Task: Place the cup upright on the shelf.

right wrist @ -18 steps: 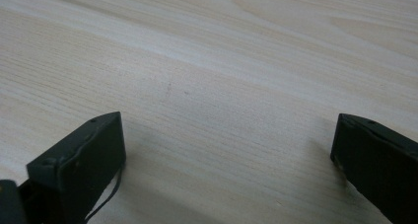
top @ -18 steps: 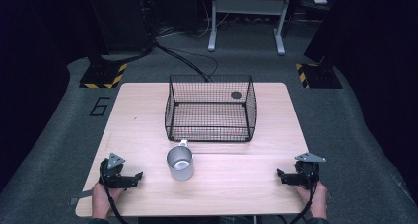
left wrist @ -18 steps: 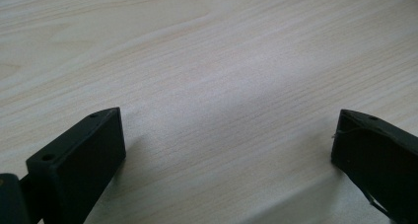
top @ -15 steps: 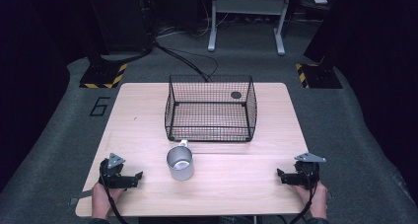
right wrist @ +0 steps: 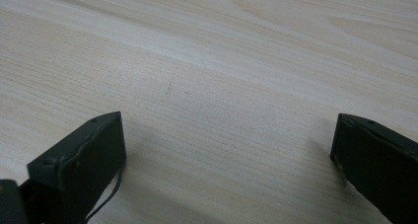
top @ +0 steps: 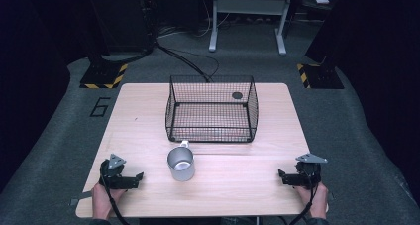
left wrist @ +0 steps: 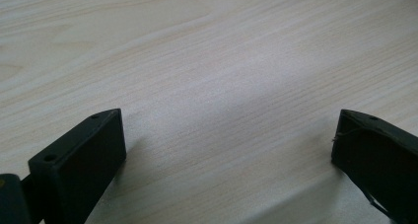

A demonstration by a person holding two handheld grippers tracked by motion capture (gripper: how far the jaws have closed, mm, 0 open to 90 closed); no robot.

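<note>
Both sets of jaws stand wide apart over bare table [top: 247, 185]; the cup [top: 181, 163] sits ahead of the left gripper [top: 140, 176], before the basket [top: 212, 108]; probably light, rigid, slick metal; best pinched across rim or handle; right gripper [top: 280, 175] well apart.

The small dark round object [top: 237, 95] at about two o'clock inside the black wire mesh basket [top: 212, 108] is too small to identify. At six o'clock the high view's bottom edge cuts off both forearms, and the trailing black cables [top: 115, 205].
</note>
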